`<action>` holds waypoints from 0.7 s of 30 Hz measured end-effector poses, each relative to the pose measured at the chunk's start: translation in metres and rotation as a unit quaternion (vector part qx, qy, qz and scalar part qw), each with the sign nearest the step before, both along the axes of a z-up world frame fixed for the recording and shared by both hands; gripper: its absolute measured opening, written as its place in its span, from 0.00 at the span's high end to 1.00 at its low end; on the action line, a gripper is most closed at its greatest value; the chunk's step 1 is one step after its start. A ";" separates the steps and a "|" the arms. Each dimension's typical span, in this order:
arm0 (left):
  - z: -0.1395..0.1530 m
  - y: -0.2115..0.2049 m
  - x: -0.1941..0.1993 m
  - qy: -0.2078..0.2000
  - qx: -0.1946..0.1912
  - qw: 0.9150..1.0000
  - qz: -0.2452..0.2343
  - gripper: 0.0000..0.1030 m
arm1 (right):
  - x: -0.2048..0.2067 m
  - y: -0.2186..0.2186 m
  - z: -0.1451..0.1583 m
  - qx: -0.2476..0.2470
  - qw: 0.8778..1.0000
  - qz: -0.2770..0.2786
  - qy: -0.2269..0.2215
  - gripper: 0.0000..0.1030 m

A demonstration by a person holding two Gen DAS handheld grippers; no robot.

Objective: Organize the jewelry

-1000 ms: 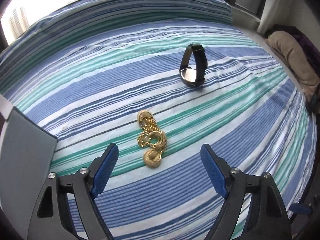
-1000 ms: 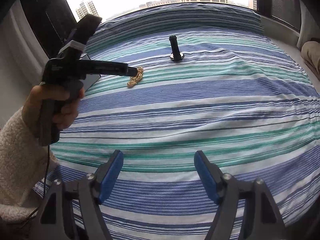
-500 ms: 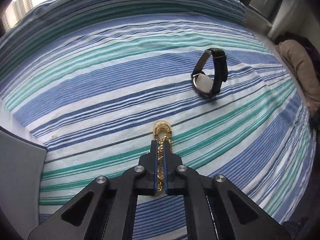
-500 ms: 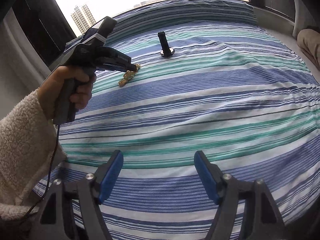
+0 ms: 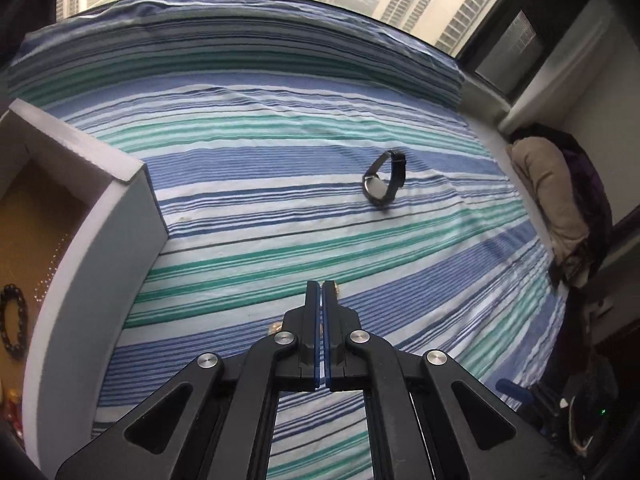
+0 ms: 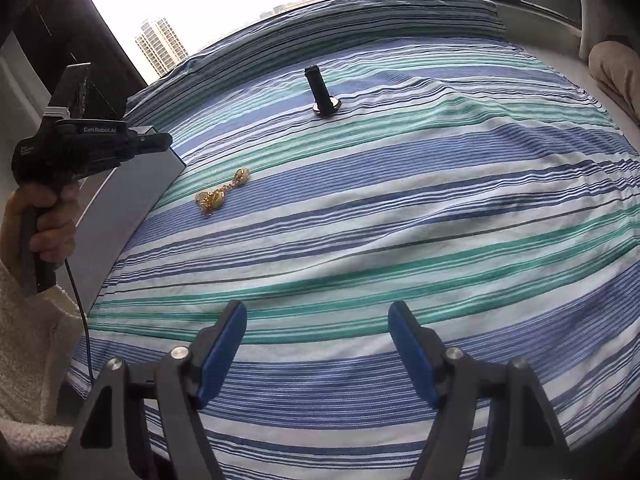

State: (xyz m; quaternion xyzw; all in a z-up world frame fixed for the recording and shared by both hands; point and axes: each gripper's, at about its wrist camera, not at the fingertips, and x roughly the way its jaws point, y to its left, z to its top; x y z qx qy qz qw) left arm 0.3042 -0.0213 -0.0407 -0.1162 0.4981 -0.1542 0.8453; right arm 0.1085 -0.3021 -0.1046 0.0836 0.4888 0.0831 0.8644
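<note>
The striped bed point(image 6: 400, 220), in blue, teal and white bands, fills both views. The grey box point(image 5: 100, 264) sits on it at the left edge, open on top, with a brown floor inside. A beige blanket point(image 5: 548, 192) lies bunched well away from the box, off the far side of the bed by the wall.

The left tongs point(image 5: 322, 292) are pressed closed, blue pads together, and nothing can be made out between them. From the right wrist they hang in the air just over the box's near corner, held by the person's left hand point(image 6: 40, 216) in a fleecy white sleeve. The right tongs point(image 6: 316, 312) are spread wide with nothing between the pads, low over the bed and well away from the box.

The black watch point(image 5: 384, 184) stands on its edge on the bed, strap looped upward, well out from the box toward the bed's middle. The gold jewelry point(image 6: 222, 194), a small tangle of chain and rounded pieces, lies on the bed just beside the box's long outer wall, between the box and the watch, and apart from the left tongs above it. From the left wrist only small gold glints show beside the closed fingers. A black bead bracelet point(image 5: 10, 288) lies on the floor inside the box.
</note>
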 end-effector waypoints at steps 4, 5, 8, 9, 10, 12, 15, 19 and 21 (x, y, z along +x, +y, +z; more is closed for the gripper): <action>0.009 0.002 -0.013 -0.017 0.014 1.000 -0.006 1.00 | 0.004 0.001 0.001 -0.002 1.000 0.001 0.000 0.27; 0.006 0.000 -0.014 -0.017 0.022 1.000 -0.013 0.99 | 0.004 0.001 0.001 -0.002 1.000 0.001 0.001 0.27; -0.023 -0.014 -0.011 0.003 0.032 0.998 -0.056 0.64 | 0.006 0.003 0.000 -0.002 1.000 0.004 0.005 0.27; -0.033 -0.019 -0.012 0.005 0.036 0.996 -0.079 0.48 | 0.005 0.005 0.000 -0.003 1.000 0.006 0.006 0.27; -0.041 -0.023 -0.015 0.004 0.046 0.993 -0.105 0.46 | 0.004 0.006 0.000 -0.003 1.000 0.009 0.006 0.27; -0.059 -0.035 -0.014 -0.005 0.082 0.986 -0.144 0.46 | 0.000 0.008 0.000 -0.003 1.000 0.014 0.007 0.27; -0.081 -0.044 -0.005 -0.017 0.123 0.978 -0.170 0.47 | -0.004 0.009 -0.002 -0.006 1.000 0.017 0.012 0.27; -0.097 -0.044 0.011 -0.013 0.121 0.974 -0.193 0.47 | -0.006 0.007 -0.006 -0.004 1.000 0.014 0.019 0.27; -0.102 -0.047 0.011 -0.015 0.121 0.969 -0.216 0.51 | -0.006 0.006 -0.006 -0.004 1.000 0.012 0.020 0.27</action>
